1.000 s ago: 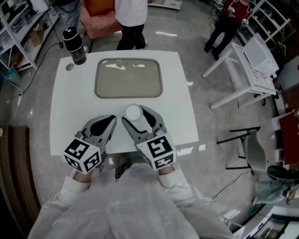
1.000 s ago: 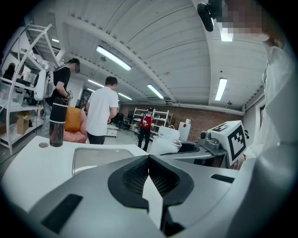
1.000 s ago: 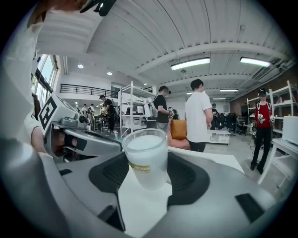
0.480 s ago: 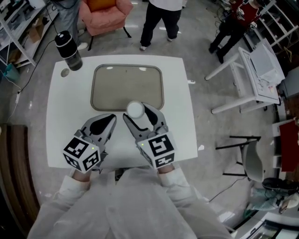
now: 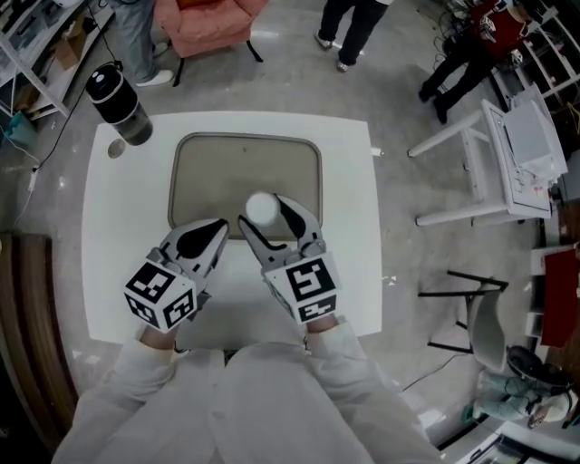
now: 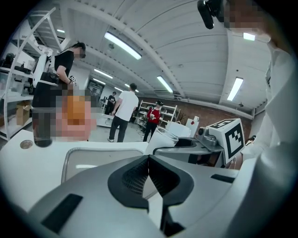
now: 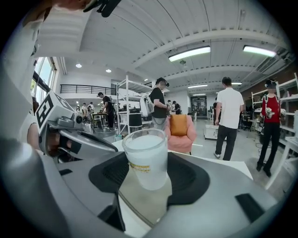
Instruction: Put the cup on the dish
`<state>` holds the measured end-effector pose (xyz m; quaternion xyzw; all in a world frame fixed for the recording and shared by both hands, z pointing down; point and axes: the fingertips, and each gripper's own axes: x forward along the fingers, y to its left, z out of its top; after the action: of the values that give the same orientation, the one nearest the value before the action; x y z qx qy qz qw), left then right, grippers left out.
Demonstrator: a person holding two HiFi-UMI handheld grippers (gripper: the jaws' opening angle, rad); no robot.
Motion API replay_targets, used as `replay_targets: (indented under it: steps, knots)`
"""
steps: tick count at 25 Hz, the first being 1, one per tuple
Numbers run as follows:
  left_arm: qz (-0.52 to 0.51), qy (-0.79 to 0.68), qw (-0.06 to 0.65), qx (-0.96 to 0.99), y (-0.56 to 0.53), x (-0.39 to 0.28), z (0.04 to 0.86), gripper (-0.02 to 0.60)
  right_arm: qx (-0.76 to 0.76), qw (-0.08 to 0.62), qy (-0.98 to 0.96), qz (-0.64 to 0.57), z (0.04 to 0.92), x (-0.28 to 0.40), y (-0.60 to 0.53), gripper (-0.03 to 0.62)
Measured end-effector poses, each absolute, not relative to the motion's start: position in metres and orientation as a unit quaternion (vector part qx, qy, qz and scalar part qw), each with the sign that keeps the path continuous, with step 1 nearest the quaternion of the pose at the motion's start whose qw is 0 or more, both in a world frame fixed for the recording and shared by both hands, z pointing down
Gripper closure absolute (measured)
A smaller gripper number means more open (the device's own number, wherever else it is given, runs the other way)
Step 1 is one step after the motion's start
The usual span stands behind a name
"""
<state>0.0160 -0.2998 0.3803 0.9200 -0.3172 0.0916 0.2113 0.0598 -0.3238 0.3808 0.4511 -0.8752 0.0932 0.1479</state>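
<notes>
White and squarish, the surface [image 5: 109,272] stands on a grey floor [image 5: 408,91] in a busy workshop. A pink armchair [image 5: 210,20] is at 12 o'clock, people [image 5: 355,23] stand beyond it, and a white desk [image 5: 517,154] is at 3 o'clock. A black bottle [image 5: 118,101] sits at the surface's 10 o'clock corner, and a grey dish [image 5: 204,159] fills its far middle. The right tongs [image 5: 265,217] grip a whitish cup [image 7: 145,155] upright over the dish's 5 o'clock part; contact with the dish cannot be told. The left tongs [image 6: 149,160] are pressed together on nothing, just beside the cup at its 8 o'clock.
</notes>
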Motion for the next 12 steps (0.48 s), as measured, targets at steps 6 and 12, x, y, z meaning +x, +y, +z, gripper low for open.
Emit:
replay_targets:
  steps: [6,12]
  knots:
    - [0.108,-0.318,0.231,0.913,-0.339,0.030,0.407,0.574,0.447,0.157,-0.875,0.100,0.403,0.076,-0.368,0.338]
    - [0.113,-0.331,0.251,0.903,-0.369,0.025,0.430,0.574,0.435,0.160,-0.879,0.116,0.429,0.071,-0.396,0.338]
